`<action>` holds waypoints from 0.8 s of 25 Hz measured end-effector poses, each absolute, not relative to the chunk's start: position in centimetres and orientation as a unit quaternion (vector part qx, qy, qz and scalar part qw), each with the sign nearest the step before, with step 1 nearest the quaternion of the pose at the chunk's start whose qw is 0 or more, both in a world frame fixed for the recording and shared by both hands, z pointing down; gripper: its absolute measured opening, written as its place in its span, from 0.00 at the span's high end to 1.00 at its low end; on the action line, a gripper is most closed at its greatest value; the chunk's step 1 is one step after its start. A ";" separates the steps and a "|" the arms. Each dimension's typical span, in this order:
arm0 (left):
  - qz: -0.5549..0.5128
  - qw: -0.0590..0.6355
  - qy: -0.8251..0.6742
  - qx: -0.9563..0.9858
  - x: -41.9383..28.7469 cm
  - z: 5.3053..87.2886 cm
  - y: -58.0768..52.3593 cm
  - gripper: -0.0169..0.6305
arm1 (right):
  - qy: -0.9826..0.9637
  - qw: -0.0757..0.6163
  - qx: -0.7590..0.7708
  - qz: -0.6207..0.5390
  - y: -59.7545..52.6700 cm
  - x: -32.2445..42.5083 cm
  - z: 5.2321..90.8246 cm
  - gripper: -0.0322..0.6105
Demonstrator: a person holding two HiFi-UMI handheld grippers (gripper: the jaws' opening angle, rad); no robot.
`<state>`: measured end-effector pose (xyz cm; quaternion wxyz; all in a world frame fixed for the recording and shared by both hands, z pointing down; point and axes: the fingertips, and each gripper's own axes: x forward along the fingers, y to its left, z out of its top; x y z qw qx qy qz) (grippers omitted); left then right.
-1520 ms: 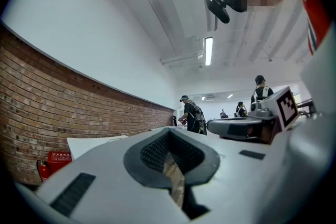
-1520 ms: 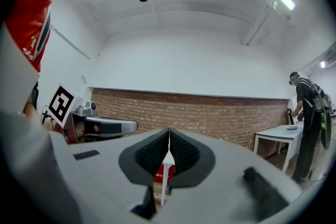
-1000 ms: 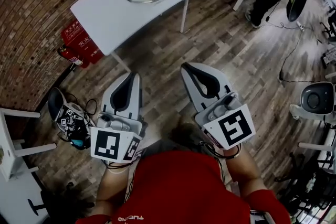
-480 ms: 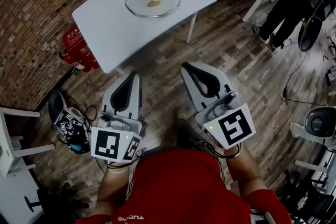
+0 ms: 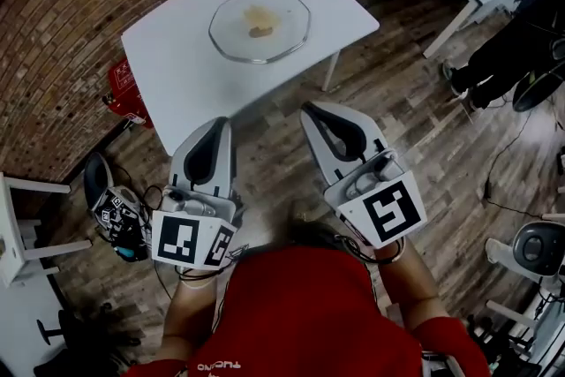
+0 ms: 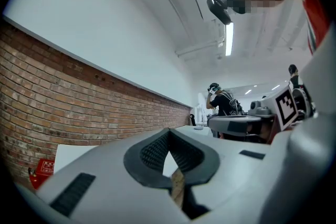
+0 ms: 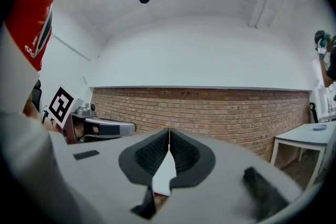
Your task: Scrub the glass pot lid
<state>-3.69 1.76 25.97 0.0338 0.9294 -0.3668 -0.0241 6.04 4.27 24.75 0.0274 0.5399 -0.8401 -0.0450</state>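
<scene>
Glass pot lid point(image 5: 259, 25) on table point(image 5: 177, 66), clear of its edges; left tool point(image 5: 220, 124), right tool point(image 5: 309, 111) pressed together.

clear glass pot lid point(image 5: 259, 25), lying flat on white table point(image 5: 177, 57)

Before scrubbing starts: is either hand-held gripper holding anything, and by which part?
Nothing is held. The left hand-held gripper and right hand-held gripper are both shut and empty; the glass pot lid lies on the table.
</scene>
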 end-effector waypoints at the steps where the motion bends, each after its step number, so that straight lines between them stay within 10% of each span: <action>1: -0.022 0.032 -0.369 0.928 -3.0 26.0 1.2 0.95 | -0.842 0.025 0.537 -0.045 3.6 6.7 24.7 0.90; 20: -0.015 0.033 -0.416 0.909 1.3 27.3 -9.9 0.95 | -0.865 0.037 0.499 -0.048 -8.8 11.4 26.0 0.90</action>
